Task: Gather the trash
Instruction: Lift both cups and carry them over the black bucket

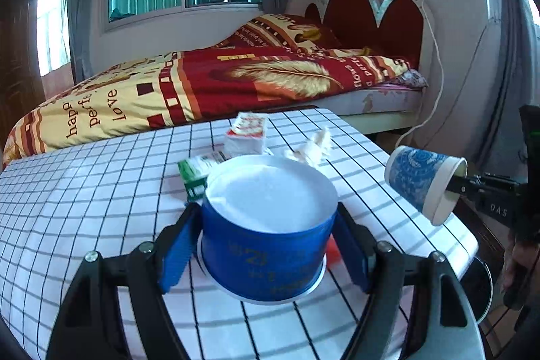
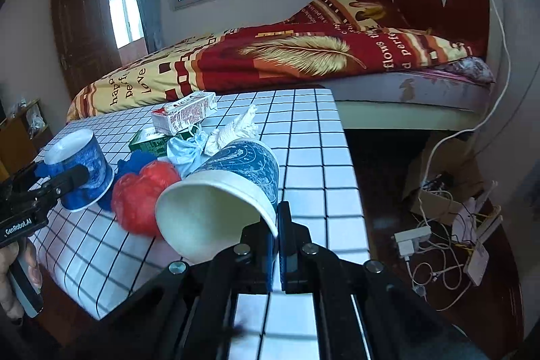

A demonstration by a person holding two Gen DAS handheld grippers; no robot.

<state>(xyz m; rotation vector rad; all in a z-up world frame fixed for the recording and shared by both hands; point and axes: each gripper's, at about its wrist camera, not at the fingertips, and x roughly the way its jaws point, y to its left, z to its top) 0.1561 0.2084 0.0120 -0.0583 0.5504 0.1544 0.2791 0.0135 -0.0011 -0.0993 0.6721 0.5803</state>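
Left wrist view: the bed [image 1: 209, 83] lies behind the checked bench [image 1: 84, 191]. On the bench, an upside-down blue cup [image 1: 266, 245] sits clamped between the pads of the left tool [image 1: 266, 255]. Right of the bench edge, the right tool [image 2: 275, 245] pinches the rim of a second paper cup [image 2: 219, 191], tipped sideways. A carton [image 2: 185, 112], tissue [image 2: 236, 127] and red wad [image 2: 141, 201] lie behind.

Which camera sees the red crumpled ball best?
The right wrist view: the red ball lies in plain sight beside the cups. In the left wrist view only a red sliver peeks from behind the blue cup.
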